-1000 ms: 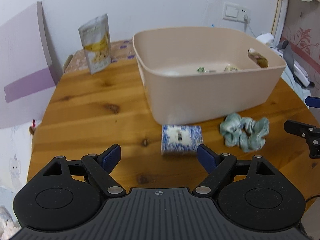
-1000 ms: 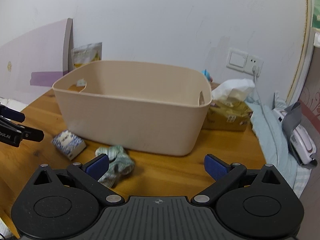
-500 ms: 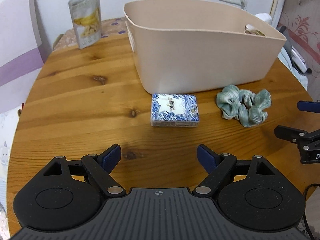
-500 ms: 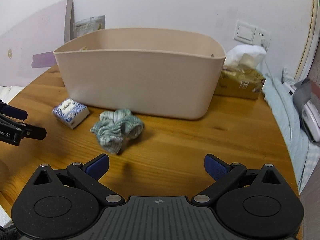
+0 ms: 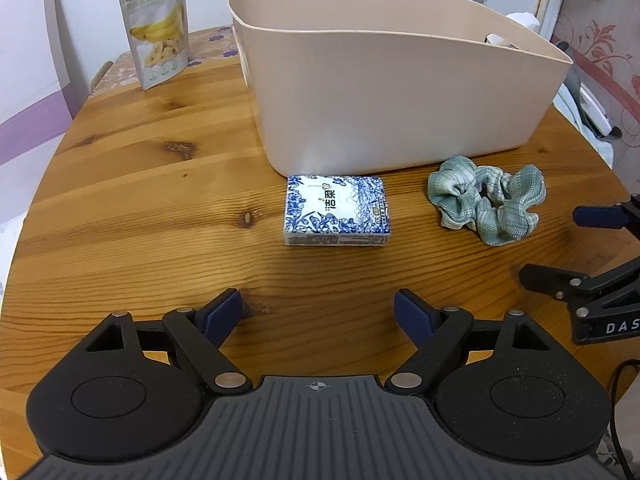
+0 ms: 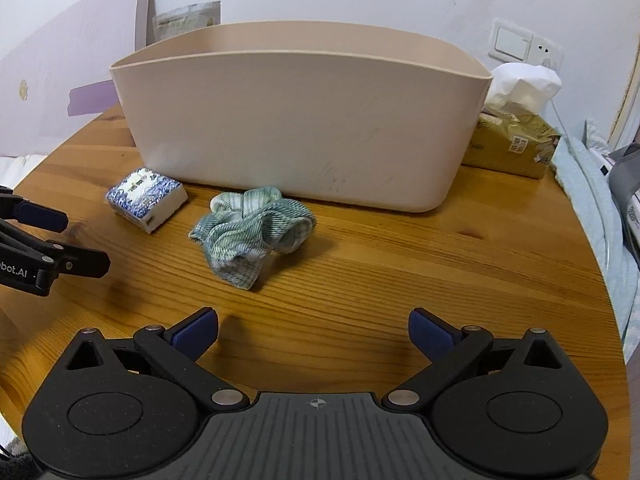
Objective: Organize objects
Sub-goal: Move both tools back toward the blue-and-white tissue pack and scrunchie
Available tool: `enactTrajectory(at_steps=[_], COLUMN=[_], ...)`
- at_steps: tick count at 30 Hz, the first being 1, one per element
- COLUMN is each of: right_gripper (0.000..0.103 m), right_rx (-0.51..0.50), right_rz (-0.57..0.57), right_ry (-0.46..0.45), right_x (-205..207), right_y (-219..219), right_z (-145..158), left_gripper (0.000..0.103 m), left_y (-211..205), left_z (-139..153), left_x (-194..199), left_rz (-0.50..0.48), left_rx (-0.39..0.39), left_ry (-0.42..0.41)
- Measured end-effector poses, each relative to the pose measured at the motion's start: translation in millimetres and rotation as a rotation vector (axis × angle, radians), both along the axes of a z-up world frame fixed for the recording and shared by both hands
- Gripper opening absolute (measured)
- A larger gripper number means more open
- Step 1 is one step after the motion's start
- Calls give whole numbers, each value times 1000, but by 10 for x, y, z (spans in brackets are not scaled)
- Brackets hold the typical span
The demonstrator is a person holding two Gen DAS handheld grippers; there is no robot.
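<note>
**Both grippers spread, nothing held**

Left gripper (image 5: 318,310) stands wide apart and empty above the wooden table (image 5: 140,216); right gripper (image 6: 314,328) likewise. Ahead of the left lies the blue-patterned tissue pack (image 5: 337,210); ahead of the right, the green scrunchie (image 6: 250,234). Both rest just beside the beige bin (image 6: 300,120).

Table (image 5: 140,200): varnished knotty wood, slight sheen. Bin (image 5: 400,92): beige plastic, smooth, matt w/ scuffs. Scrunchie (image 5: 486,204): green-white woven cloth, crinkled. Tissue pack (image 5: 336,210): glossy printed film. Snack pouch (image 5: 158,28): shiny foil-type plastic. Tissue box (image 6: 516,144): soft plastic wrap, paper sheet on top.
</note>
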State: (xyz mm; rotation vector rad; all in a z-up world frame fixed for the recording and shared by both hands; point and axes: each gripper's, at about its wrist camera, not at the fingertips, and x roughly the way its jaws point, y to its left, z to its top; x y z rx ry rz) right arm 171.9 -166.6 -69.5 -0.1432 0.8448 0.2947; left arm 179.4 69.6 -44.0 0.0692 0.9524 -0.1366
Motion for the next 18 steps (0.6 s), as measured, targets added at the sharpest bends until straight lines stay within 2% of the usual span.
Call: enactTrajectory(at_steps=[9, 18], right_gripper=[103, 103], right_rx=[2, 14], right_rz=[33, 28], right_ry=[13, -15], right_x=[92, 200], right_y=[106, 153], right_z=[-62, -85], left_gripper=[85, 92], left_y=[-115, -123], left_z=[-67, -120], left_x=[115, 245], left_rz=[-23, -34], left_rx=[9, 6], left_ry=[-10, -32])
